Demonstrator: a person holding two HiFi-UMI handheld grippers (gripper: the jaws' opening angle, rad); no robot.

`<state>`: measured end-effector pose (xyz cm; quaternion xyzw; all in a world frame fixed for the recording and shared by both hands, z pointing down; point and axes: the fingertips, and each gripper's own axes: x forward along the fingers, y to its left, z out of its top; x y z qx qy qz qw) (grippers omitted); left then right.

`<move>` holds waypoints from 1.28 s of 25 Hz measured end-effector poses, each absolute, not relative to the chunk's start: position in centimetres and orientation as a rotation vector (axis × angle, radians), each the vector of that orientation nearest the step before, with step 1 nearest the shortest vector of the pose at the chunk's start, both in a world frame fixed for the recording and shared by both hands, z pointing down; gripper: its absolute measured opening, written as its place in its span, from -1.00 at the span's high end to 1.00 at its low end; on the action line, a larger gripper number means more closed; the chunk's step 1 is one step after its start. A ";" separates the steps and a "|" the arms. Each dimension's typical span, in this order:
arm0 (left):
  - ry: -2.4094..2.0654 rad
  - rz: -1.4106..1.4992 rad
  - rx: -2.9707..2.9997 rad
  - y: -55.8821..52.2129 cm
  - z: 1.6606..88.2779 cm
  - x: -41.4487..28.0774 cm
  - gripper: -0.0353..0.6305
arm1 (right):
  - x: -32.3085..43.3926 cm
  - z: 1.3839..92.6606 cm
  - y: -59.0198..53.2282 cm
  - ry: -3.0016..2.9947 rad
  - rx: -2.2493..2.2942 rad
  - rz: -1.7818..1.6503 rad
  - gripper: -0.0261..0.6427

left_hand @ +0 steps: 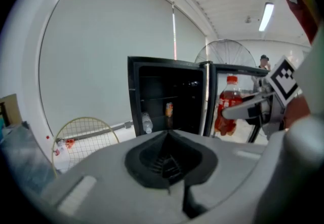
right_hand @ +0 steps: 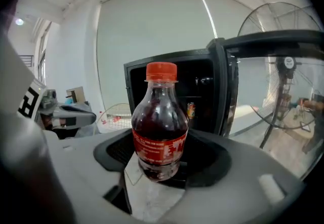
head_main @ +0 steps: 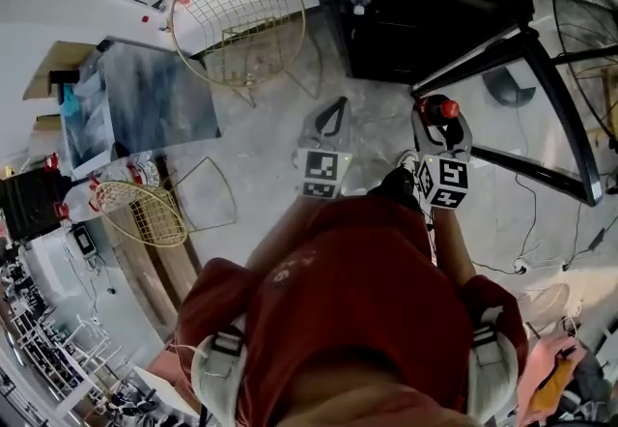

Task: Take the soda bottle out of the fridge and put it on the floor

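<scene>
Right tool [right_hand: 161, 170] clamps bottle [right_hand: 159, 126] low on its body, upright at center frame, outside open fridge [right_hand: 200, 91], probably for lowering to floor [head_main: 261, 150]. Left tool [left_hand: 169, 162] closed, empty, aside.

red-capped plastic soda bottle [right_hand: 160, 121] between right tool [head_main: 436, 130] jaws, before open black fridge [right_hand: 200, 88] | left tool [head_main: 331, 126] left of it | round gold wire basket [head_main: 237, 19] left of fridge
</scene>
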<state>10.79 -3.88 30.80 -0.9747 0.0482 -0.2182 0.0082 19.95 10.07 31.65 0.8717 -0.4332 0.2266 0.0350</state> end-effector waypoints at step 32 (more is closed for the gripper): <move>0.311 -0.457 -2.995 -5.3 21.1 6.5 0.89 | 15.9 22.3 11.2 -1.429 2.658 0.465 0.03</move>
